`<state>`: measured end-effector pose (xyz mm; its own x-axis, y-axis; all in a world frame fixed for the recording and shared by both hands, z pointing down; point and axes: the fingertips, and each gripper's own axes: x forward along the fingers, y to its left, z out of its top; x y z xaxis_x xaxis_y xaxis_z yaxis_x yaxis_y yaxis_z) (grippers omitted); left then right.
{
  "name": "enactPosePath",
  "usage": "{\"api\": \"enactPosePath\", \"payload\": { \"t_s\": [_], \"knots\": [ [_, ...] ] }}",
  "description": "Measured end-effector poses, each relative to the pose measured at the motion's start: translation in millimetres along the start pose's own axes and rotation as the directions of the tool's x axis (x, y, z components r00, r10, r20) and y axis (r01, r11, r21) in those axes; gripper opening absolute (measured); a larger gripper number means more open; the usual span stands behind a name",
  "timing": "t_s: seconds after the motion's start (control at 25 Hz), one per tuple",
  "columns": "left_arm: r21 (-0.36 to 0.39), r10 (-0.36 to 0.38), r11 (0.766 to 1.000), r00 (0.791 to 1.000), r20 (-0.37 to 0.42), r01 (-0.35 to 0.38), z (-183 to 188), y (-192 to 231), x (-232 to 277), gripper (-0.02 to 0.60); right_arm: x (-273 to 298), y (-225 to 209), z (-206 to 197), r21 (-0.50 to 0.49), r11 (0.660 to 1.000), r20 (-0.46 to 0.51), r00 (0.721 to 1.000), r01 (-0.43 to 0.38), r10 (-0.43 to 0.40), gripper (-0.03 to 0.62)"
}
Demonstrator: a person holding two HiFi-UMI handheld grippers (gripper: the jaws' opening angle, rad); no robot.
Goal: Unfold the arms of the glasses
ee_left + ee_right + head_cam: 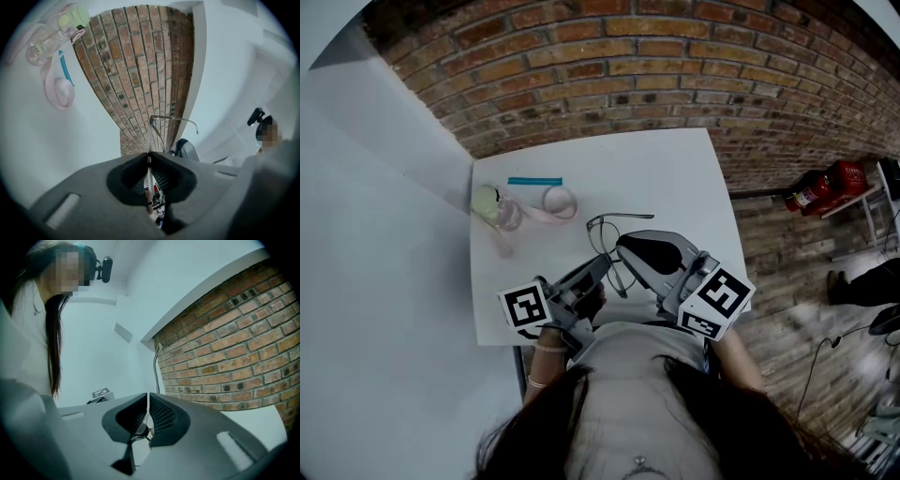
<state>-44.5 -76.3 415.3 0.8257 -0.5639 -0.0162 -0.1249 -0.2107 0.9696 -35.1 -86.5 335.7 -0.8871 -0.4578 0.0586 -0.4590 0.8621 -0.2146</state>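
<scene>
Glasses (pixel 619 217) pinched tight in both the left gripper (pixel 602 264) and right gripper (pixel 625 247) jaws, over the near edge of the white table (pixel 675 178)
Bottle (pixel 499 208), pink strap (pixel 558 202) and blue stick (pixel 534 181) sit well clear at far left, brick wall (pixel 675 66) behind

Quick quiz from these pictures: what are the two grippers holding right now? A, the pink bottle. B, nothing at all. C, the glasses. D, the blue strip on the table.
C: the left gripper and the right gripper each have their jaws closed on the thin wire frame of the glasses, held above the table's near edge.
</scene>
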Motion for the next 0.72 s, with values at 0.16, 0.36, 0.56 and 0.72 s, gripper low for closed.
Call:
{"api": "enactPosePath", "payload": {
  "t_s": [0.16, 0.36, 0.56, 0.72],
  "knots": [
    [0.012, -0.002, 1.000, 1.000, 0.001, 0.002, 0, 1, 1, 0.021, 4, 3, -6, 0.005, 1.000, -0.020, 1.000, -0.017, 0.017, 0.034],
    [0.072, 0.025, 0.997, 1.000, -0.006, -0.024, -1, 5, 0, 0.021, 8, 6, -12, 0.013, 1.000, -0.046, 0.999, -0.028, 0.029, 0.043],
    [0.120, 0.044, 0.992, 0.999, -0.015, -0.042, -4, 7, 1, 0.022, 12, 7, -18, 0.021, 0.999, -0.075, 0.997, -0.029, 0.031, 0.052],
    [0.187, 0.054, 0.981, 0.998, -0.023, -0.048, -3, 7, 1, 0.021, 14, 5, -26, 0.033, 0.999, -0.098, 0.995, -0.017, 0.020, 0.063]
  ]
}}
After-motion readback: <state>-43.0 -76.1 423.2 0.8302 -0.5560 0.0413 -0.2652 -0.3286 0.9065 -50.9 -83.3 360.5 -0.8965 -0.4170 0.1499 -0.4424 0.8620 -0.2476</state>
